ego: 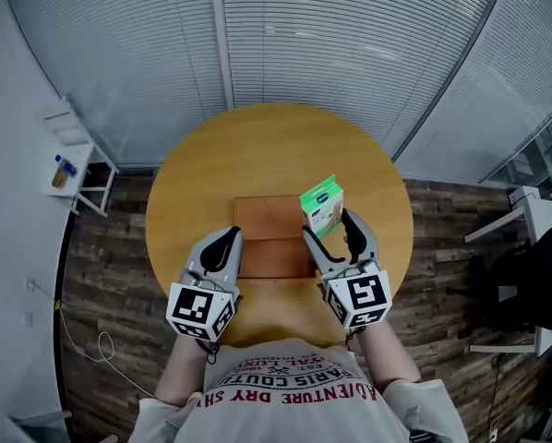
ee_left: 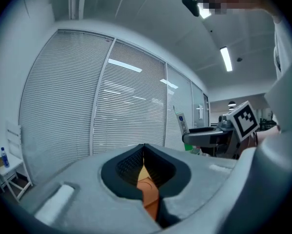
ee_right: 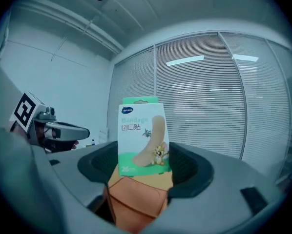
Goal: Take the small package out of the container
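Right gripper (ego: pixel 326 222) fingers pinch the small package (ego: pixel 321 206) above the container (ego: pixel 269 240), left gripper (ego: pixel 232 233) fingers closed; setting it aside likely follows.

Office; blinds (ego: pixel 350 35), round table (ego: pixel 276 146)

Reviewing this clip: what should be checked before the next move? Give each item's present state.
1. Package sits between the right gripper's jaws, gripped by its side edges: ok.
2. Package upright, print facing the right gripper view: ok.
3. Package fully clear of the container: cannot tell; its lower edge shows right above the container.
4. Left gripper shut, holding nothing: ok.
5. Left gripper apart from the package: ok.
6. Bare table beyond the container for a set-down: ok.
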`<action>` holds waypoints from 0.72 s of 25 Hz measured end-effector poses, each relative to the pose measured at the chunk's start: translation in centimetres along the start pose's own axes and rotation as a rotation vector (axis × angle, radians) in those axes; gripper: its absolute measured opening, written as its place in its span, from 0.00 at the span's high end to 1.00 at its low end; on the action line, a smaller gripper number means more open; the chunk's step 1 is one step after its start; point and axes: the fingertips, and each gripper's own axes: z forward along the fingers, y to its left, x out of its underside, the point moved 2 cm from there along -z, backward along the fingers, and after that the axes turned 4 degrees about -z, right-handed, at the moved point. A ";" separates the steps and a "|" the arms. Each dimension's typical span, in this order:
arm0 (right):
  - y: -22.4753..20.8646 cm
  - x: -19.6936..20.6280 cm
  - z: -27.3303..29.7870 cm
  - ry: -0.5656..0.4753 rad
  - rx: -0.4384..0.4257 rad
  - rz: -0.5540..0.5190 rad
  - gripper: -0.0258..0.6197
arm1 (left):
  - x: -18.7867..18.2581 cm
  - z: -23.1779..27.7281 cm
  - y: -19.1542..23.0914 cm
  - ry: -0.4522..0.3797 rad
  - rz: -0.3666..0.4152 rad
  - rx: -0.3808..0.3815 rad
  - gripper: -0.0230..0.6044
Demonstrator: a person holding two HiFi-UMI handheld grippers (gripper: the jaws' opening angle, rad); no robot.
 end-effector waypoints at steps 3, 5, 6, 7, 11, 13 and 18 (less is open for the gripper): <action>-0.2 -0.6 -0.4 -0.019 0.016 -0.013 0.45 | 0.0 -0.2 -0.3 0.002 0.003 0.005 0.95; -0.2 -0.8 -0.6 -0.024 0.032 -0.018 0.45 | 0.1 -0.3 -0.3 0.007 0.004 0.006 0.95; -0.2 -0.8 -0.7 -0.026 0.041 -0.019 0.45 | 0.2 -0.4 -0.3 0.010 0.005 0.006 0.95; -0.2 -0.8 -0.7 -0.027 0.051 -0.019 0.45 | 0.3 -0.4 -0.3 0.013 0.004 0.005 0.95; -0.3 -0.7 -0.9 -0.035 0.053 -0.004 0.45 | 0.3 -0.6 -0.3 0.013 0.000 -0.002 0.95; -0.2 -0.7 -1.1 -0.037 0.047 0.001 0.45 | 0.2 -0.7 -0.3 0.009 -0.002 -0.007 0.95; 0.0 -0.8 -1.3 -0.037 0.054 0.018 0.45 | -0.2 -1.3 -0.1 -0.007 -0.001 -0.015 0.95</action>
